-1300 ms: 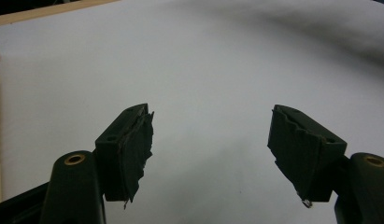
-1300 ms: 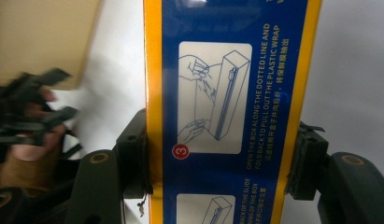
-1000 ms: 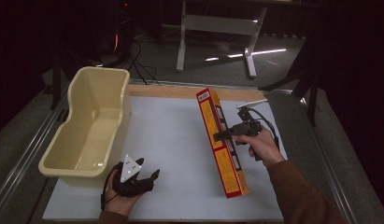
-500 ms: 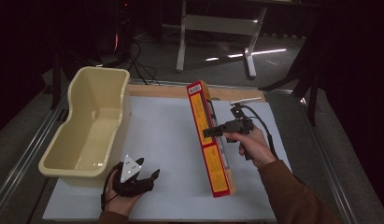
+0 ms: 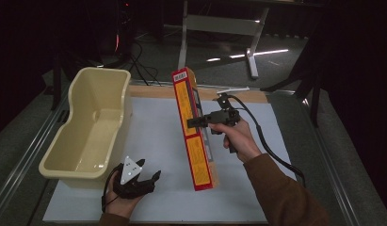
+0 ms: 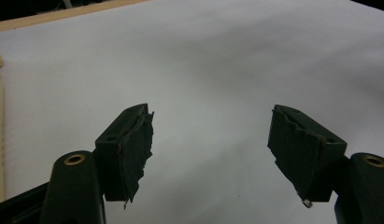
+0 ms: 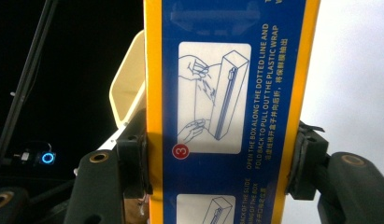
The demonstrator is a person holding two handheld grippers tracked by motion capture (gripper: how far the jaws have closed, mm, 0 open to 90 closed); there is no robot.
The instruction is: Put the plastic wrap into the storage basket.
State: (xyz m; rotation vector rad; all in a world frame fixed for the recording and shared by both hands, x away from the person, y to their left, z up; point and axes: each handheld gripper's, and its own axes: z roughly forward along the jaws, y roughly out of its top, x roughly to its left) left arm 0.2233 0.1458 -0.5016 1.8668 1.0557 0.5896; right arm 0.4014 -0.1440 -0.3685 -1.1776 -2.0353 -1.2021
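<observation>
Yellow-and-red long cardboard wrap box [image 5: 193, 132] pinched mid-length by right gripper [image 5: 197, 121] — could pivot, slip; left gripper [image 5: 143, 175] spread, idle.

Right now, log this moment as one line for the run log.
right gripper: shut on plastic wrap box, lifted | left gripper: open, idle on white mat | cream tub: empty

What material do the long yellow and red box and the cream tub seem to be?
Long yellow and red box: probably printed cardboard, with sharp folded edges and a slightly glossy printed face. Cream tub: likely moulded plastic, with rounded corners and a smooth, faintly shiny wall.
</observation>
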